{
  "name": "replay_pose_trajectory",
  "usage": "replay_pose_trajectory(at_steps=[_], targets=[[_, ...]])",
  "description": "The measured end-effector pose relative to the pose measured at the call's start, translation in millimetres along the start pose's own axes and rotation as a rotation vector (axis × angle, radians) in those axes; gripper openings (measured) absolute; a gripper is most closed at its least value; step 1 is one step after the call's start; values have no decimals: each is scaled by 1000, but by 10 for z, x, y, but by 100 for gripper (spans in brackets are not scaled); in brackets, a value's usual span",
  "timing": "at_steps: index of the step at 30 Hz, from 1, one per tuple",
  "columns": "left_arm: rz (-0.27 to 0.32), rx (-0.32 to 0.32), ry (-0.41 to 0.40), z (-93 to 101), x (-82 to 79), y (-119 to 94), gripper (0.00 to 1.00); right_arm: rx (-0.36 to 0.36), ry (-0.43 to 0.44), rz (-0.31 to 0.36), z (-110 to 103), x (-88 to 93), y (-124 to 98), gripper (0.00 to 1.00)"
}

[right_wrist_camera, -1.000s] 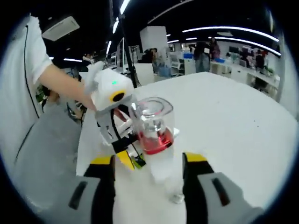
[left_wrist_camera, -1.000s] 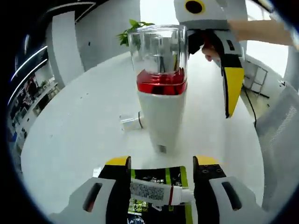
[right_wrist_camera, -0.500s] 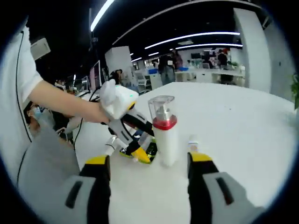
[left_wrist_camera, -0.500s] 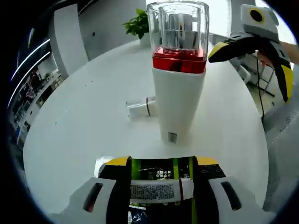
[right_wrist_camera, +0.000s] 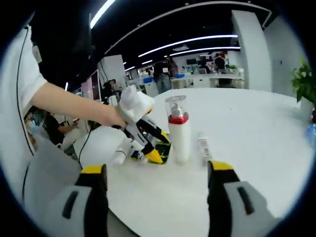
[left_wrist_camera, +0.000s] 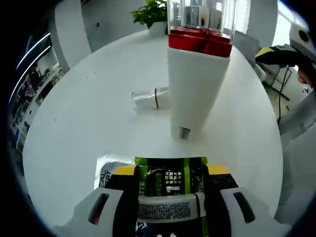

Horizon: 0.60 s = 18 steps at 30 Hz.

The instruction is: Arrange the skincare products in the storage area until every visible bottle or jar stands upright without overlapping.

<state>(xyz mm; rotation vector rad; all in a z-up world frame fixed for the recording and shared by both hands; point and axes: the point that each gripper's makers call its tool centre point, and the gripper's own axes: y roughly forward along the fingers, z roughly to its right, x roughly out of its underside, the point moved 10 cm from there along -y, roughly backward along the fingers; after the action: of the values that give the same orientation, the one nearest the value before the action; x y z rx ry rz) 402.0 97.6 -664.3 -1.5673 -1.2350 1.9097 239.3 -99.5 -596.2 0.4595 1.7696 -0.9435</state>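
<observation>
Right gripper [right_wrist_camera: 157, 180] backed away, jaws apart; left gripper [left_wrist_camera: 170, 183] stays clamped on white tube [left_wrist_camera: 167, 209].

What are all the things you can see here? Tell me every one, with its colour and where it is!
pump bottle: one, white with a red band and a clear cap, standing upright in the middle of the table.
small bottle: one, clear with a dark ring, lying on its side just beside the pump bottle.
tube: one, white with a printed label and a red stripe, held crosswise between the left gripper's jaws.
packet: one, green and black, flat on the table under the tube.
table: one, white and round, under everything.
plant: one, green, at the table's far edge.
left gripper: one, white and black with yellow tips, down by the packet.
right gripper: one, grey with yellow tips, jaws wide apart, holding nothing.
</observation>
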Motion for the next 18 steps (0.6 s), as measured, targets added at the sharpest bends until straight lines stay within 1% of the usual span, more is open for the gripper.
replay_pose_trajectory(at_steps=[4,8,9,10,12,14,18], targets=[[-15,9,12,-3,43,-55,49,30,10,7,-44,24,-27,89],[-30,25,33,-15,96,-112,49,69,19,19,-88,31,-62,90],[-31,27,37,-21,109,-126,49,73,17,17,-100,30,-68,90],[-37,32,42,-32,128,-144,49,88,-11,8,-98,15,-81,90],[-50,40,52,-49,170,-180,49,97,4,25,-114,-17,-103,90],[-56,49,66,-57,210,-210,49,109,1,34,-127,-38,-121,90],[-69,62,83,-94,317,-286,49,118,-24,28,-183,-53,-131,90]])
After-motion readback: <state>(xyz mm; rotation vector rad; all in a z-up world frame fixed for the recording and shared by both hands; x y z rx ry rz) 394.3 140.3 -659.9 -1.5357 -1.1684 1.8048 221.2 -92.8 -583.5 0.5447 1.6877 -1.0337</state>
